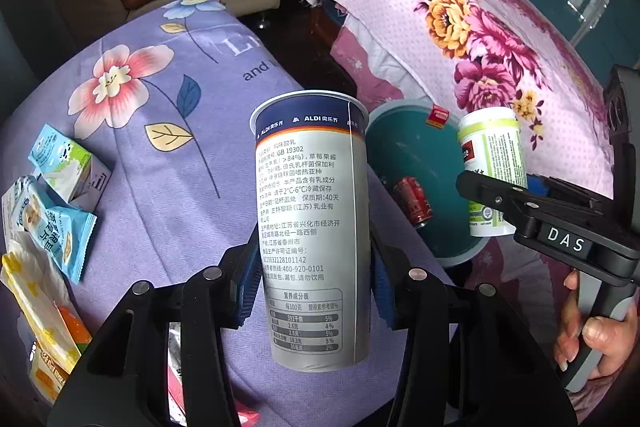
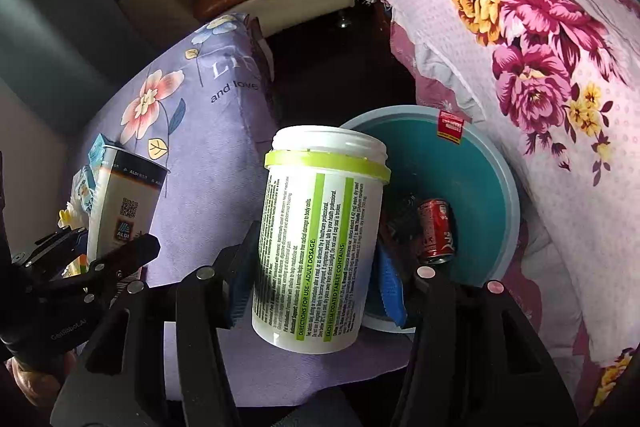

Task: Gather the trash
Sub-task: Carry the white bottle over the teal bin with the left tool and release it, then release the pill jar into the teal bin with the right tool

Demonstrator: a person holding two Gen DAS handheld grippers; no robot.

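The left tool [image 1: 316, 291] is pinching a tall ALDI yogurt cup [image 1: 312, 227] low on its wall, blue pads on either side, and carries it in the air above the purple floral bedspread [image 1: 168, 147]. The right tool [image 2: 310, 291] pinches a white supplement jar [image 2: 320, 247] with a lime-green band the same way, near its base, mouth pointing away.

Of the two, the cup looks light, thin-walled and easily crushed, so a low, gentle hold near the stiffer bottom suits it. The jar seems stiffer, with a glossy label that could slip.

A teal bin [image 2: 492, 195] sits just beyond both, in the gap beside the pink floral quilt [image 2: 560, 87], and a red can [image 2: 436, 231] lies in it already. I'd judge the drop clear, though the two tools are close together and could knock each other over the rim.

On the bedspread to the left lie a small milk carton [image 1: 68, 163] and blue snack packets [image 1: 56, 231], not yet collected.
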